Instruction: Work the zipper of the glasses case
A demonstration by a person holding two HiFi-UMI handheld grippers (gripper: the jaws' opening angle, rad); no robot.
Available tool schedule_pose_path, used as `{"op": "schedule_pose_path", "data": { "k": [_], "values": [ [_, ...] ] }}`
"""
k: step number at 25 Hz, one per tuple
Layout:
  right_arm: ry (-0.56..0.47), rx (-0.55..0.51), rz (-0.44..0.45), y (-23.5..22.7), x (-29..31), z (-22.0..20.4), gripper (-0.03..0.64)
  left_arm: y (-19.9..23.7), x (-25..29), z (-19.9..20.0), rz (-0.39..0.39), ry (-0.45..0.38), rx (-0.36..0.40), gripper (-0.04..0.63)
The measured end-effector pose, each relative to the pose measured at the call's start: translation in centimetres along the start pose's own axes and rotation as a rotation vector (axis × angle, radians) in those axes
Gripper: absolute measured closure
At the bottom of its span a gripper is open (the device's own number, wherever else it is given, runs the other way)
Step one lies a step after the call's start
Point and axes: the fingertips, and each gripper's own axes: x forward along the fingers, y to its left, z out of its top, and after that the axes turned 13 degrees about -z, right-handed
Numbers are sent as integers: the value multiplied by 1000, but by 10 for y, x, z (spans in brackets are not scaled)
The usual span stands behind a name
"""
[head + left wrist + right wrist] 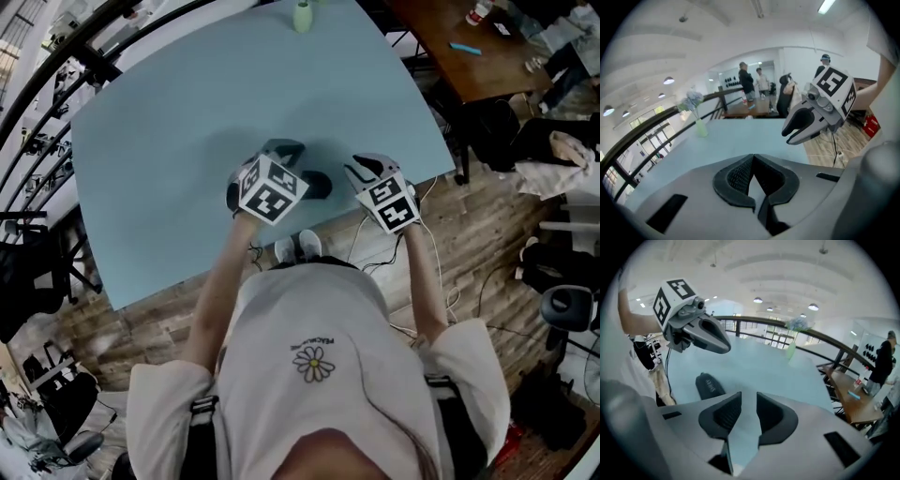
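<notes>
The person is wearing a pale short-sleeved T-shirt (375, 328) with a daisy print (313, 364) and dark straps (203, 414). The left gripper (752, 161) and right gripper (749, 404) are carrying black-and-white marker cubes (272, 189).

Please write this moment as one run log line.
left gripper: shut, empty | right gripper: open, empty | glasses case: on table, not gripped

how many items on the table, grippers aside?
2 on the table: a dark glasses case near the front edge, a green vase at the far edge. Others may be hidden.
</notes>
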Motion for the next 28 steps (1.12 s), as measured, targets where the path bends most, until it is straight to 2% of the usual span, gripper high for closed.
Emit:
{"op": "schedule_pose_path", "data": {
  "k": [3,7,10,13,16,19,23,28],
  "values": [
    [-149,40,-120,-40,-18,57,537,26,-48,46,133,-198,-27,581],
    [-422,146,-237,-76,-53,140,589,52,-135,101,310,-531,-68,580],
    [-611,220,-260,-78,-83,189,606,53,-202,117,440,-749,-103,581],
    [-752,247,-253,-66,-107,225,607,46,-257,111,602,-886,-120,581],
    [-835,225,-253,-46,-120,250,607,38,-294,95,766,-934,-106,580],
    [-881,213,-227,-28,-124,261,609,32,-311,78,875,-948,-104,580],
    [-883,211,-195,-12,-118,261,609,27,-318,62,942,-912,-101,580],
    [-878,206,-183,-4,-113,263,609,27,-323,53,975,-884,-100,580]
  ]
}}
